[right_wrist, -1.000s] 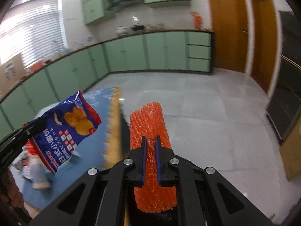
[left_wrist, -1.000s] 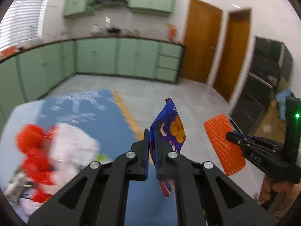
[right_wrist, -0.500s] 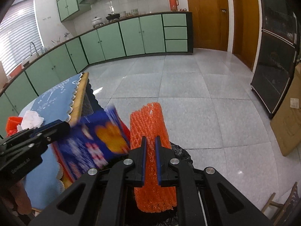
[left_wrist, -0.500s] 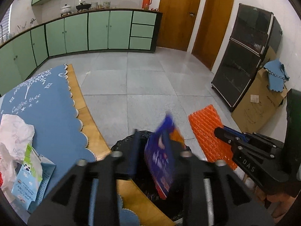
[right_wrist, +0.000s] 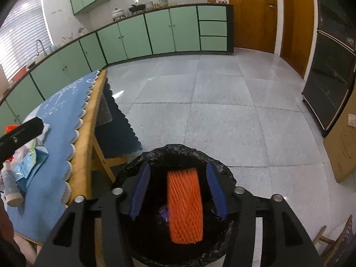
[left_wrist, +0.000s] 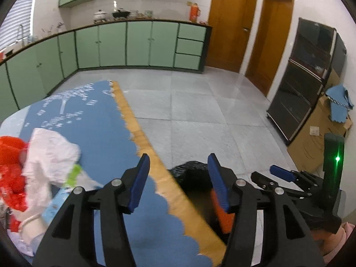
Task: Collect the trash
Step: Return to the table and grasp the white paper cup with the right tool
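Observation:
A bin lined with a black bag (right_wrist: 178,153) stands on the floor beside the table; its rim also shows in the left wrist view (left_wrist: 189,166). My right gripper (right_wrist: 179,191) is open directly above the bin. An orange foam net (right_wrist: 185,207) is between its fingers, free of them, inside the bin's mouth. A bit of the blue snack bag (right_wrist: 163,213) shows beside the net. My left gripper (left_wrist: 178,182) is open and empty over the table's edge, next to the bin. The net's orange end (left_wrist: 223,218) shows behind its right finger.
The table (left_wrist: 142,135) has a blue scalloped cloth (left_wrist: 93,120). On its left lie crumpled white paper (left_wrist: 51,151), red netting (left_wrist: 11,162), a light blue carton (right_wrist: 29,162) and a small bottle (right_wrist: 10,187). Grey tiled floor, green cabinets, a cardboard box (left_wrist: 316,142).
Both grippers have opened. The blue snack bag left the left gripper and dropped into the bin. The orange net has been released and is falling into the bin.

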Demonstrator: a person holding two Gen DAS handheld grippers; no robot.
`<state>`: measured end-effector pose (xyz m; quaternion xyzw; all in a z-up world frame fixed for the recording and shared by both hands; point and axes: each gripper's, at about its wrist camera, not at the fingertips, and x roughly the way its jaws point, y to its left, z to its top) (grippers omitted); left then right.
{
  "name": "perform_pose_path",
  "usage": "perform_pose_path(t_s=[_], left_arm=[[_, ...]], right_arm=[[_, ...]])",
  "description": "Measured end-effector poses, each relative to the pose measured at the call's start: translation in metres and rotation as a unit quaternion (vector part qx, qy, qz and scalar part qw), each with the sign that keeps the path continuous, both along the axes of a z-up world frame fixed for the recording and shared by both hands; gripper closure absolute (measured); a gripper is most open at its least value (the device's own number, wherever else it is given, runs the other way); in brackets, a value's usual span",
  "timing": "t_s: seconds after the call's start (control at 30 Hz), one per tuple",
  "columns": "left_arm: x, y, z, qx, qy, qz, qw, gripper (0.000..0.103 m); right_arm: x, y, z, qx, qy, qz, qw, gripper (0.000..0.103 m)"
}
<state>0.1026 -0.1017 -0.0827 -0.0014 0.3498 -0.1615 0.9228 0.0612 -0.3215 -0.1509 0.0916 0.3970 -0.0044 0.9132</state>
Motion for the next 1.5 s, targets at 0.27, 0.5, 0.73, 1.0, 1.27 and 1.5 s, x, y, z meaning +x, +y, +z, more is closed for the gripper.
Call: perform_pose_path(t_s=[0.27, 0.5, 0.73, 1.0, 1.27, 1.5], left_arm=[[-0.04, 0.072, 0.022, 0.036, -0.054, 0.096, 0.9933, 0.045], [-0.076, 0.152, 0.029, 0.042, -0.058, 0.221, 0.9728, 0.044], [-0.102, 0.204, 0.028, 0.041, -0.053, 0.292, 0.9542, 0.044], [-0.11, 0.228, 0.024, 0.038, -0.057, 0.312, 0.9475, 0.044], [-0.114, 0.236, 0.016, 0.04, -0.056, 0.32, 0.945, 0.044], [-0.114, 0.249, 0.008, 0.046, -0.047, 0.332, 0.9411, 0.041]], right_arm=[[-0.004, 0.075, 0.041, 0.028, -0.067, 0.117, 0.99, 0.032], [-0.014, 0.166, 0.071, 0.043, -0.129, 0.243, 0.961, 0.027], [-0.023, 0.239, 0.066, 0.031, -0.132, 0.332, 0.933, 0.027], [-0.019, 0.267, 0.043, 0.028, -0.092, 0.353, 0.931, 0.028], [-0.013, 0.277, 0.026, 0.046, -0.04, 0.381, 0.923, 0.059], [-0.02, 0.272, 0.037, 0.053, -0.063, 0.386, 0.919, 0.075]])
